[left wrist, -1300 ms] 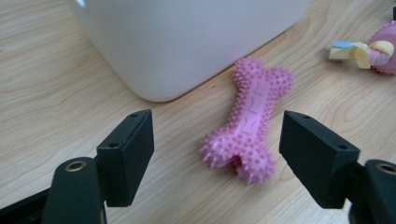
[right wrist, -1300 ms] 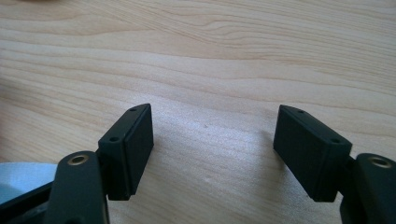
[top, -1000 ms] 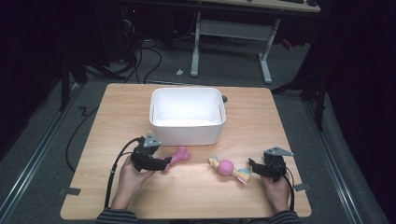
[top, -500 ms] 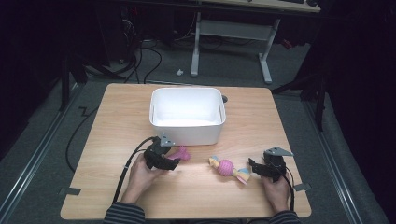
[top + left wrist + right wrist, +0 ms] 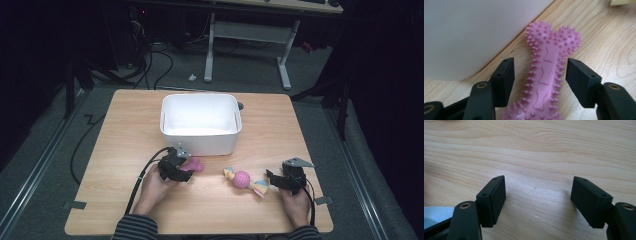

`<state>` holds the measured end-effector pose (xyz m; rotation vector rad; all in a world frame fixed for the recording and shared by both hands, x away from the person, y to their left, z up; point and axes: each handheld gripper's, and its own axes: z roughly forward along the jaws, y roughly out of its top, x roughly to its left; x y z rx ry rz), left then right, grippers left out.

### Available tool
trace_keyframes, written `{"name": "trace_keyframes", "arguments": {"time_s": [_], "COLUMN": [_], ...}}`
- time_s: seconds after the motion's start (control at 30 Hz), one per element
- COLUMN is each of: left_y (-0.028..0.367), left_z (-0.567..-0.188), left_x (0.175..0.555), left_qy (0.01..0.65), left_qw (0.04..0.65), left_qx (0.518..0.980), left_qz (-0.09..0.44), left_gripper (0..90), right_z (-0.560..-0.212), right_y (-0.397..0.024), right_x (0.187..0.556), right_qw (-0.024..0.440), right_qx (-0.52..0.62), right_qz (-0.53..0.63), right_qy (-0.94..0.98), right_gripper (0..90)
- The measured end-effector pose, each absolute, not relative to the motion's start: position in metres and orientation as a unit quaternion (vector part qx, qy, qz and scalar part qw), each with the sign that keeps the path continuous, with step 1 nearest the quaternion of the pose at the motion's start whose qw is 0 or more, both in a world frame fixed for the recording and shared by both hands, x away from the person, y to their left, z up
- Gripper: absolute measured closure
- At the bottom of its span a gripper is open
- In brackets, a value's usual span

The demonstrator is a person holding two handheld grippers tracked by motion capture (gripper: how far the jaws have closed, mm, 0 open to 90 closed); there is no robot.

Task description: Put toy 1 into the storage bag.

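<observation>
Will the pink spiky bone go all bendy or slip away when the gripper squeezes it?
The bone looks like soft rubber, so it may bend a little. Its nubs should help the pads grip. It lies flat, so it likely won't roll. The left gripper has been closing around it, not yet touching.

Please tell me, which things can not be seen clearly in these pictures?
- Pink bone toy: its near end is cut off by the bottom edge of the left gripper view; in the high view the left hand-held gripper covers most of it.
- White bin: the left gripper view cuts off its top.
- Knobbly toy: too small in the high view to make out its details.
</observation>
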<state>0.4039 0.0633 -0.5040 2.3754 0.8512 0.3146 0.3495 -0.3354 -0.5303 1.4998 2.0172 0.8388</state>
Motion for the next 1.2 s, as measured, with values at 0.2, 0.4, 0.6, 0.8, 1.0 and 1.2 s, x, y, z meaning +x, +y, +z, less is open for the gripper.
{"name": "trace_keyframes", "arguments": {"time_s": [0.2,0.4,0.6,0.8,1.0,1.2], "left_y": [0.062,0.061,0.061,0.060,0.062,0.066], "left_z": [-0.506,-0.507,-0.506,-0.504,-0.500,-0.493], "left_x": [0.405,0.406,0.406,0.401,0.399,0.394], "left_qy": [0.316,0.312,0.308,0.295,0.298,0.297], "left_qw": [0.289,0.289,0.287,0.292,0.302,0.311], "left_qx": [0.897,0.899,0.901,0.902,0.899,0.896], "left_qz": [0.112,0.104,0.100,0.115,0.110,0.107], "left_gripper": [44.1,49.8,53.7,58.4,58.9,59.0], "right_z": [-0.530,-0.530,-0.530,-0.530,-0.530,-0.530], "right_y": [-0.335,-0.335,-0.335,-0.335,-0.335,-0.335], "right_x": [0.349,0.350,0.350,0.350,0.350,0.350], "right_qw": [0.243,0.242,0.242,0.241,0.241,0.241], "right_qx": [0.549,0.548,0.546,0.546,0.546,0.546], "right_qz": [0.307,0.308,0.308,0.309,0.309,0.309], "right_qy": [0.738,0.739,0.741,0.741,0.740,0.741], "right_gripper": [28.4,28.4,28.4,28.4,28.4,28.4]}}
